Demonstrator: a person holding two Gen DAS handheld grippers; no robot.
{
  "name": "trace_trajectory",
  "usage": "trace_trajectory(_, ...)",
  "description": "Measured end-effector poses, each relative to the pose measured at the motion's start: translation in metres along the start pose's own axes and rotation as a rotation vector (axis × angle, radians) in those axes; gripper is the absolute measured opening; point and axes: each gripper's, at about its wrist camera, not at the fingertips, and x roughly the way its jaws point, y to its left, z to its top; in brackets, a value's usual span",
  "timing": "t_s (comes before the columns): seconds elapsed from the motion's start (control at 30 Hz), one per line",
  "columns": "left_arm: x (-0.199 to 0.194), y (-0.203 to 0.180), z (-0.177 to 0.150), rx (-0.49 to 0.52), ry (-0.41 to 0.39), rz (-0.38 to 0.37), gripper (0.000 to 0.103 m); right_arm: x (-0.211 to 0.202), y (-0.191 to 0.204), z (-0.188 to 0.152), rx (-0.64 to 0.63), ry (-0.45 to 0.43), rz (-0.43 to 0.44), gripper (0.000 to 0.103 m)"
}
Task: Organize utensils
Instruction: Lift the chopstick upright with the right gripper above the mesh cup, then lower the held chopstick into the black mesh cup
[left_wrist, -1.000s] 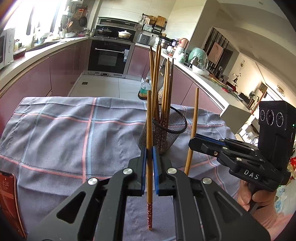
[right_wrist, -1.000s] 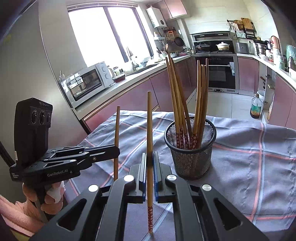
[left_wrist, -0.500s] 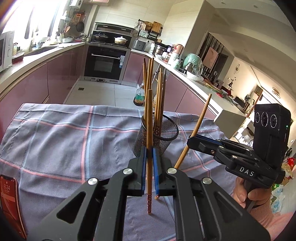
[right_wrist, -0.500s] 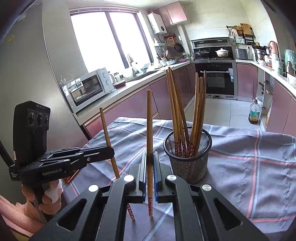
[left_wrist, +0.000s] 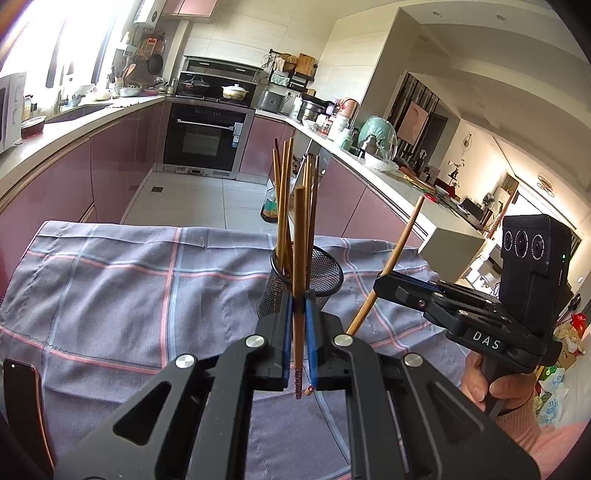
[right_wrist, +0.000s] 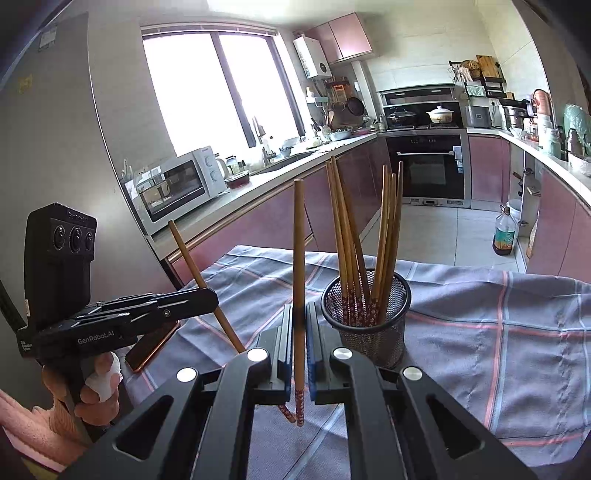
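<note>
A black mesh cup (left_wrist: 327, 271) (right_wrist: 384, 332) stands on the checked cloth and holds several wooden chopsticks (right_wrist: 351, 243). My left gripper (left_wrist: 298, 343) is shut on one chopstick (left_wrist: 300, 240), held upright in front of the cup. My right gripper (right_wrist: 299, 347) is shut on another chopstick (right_wrist: 298, 258). In the left wrist view the right gripper (left_wrist: 384, 284) shows at the right, its chopstick (left_wrist: 399, 251) tilted. In the right wrist view the left gripper (right_wrist: 210, 295) shows at the left with its chopstick (right_wrist: 192, 262) tilted. The two lower tips nearly meet.
The grey checked cloth (left_wrist: 110, 280) covers the table. A phone (right_wrist: 151, 347) lies on it near the left gripper, also at the left edge in the left wrist view (left_wrist: 22, 398). Kitchen counters, an oven and a microwave (right_wrist: 177, 184) stand behind.
Both grippers have risen and drawn closer to each other. Seen from each other, the held chopsticks have gone from upright to tilted, their lower tips converging. Both grips stay shut.
</note>
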Motion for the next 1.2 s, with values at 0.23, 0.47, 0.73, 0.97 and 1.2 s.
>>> trace_trajectory(0.23, 0.001, -0.004, 0.004, 0.013, -0.005, 0.002, 0.007, -0.006, 0.001, 0.003, -0.006, -0.015, -0.004, 0.005)
trace_trajectory(0.47, 0.002, -0.004, 0.008, 0.021, -0.015, -0.001, 0.007, -0.013, 0.001, 0.008, -0.014, -0.033, -0.013, 0.005)
trace_trajectory(0.73, -0.001, -0.008, 0.012, 0.037, -0.028, -0.008, 0.007, -0.018, -0.001, 0.013, -0.016, -0.05, -0.018, 0.005)
trace_trajectory(0.97, -0.004, -0.009, 0.018, 0.052, -0.046, -0.019, 0.007, -0.022, -0.001, 0.018, -0.028, -0.065, -0.024, 0.005)
trace_trajectory(1.2, -0.008, -0.011, 0.025, 0.066, -0.07, -0.027, 0.007, -0.027, 0.0, 0.024, -0.039, -0.082, -0.028, 0.005)
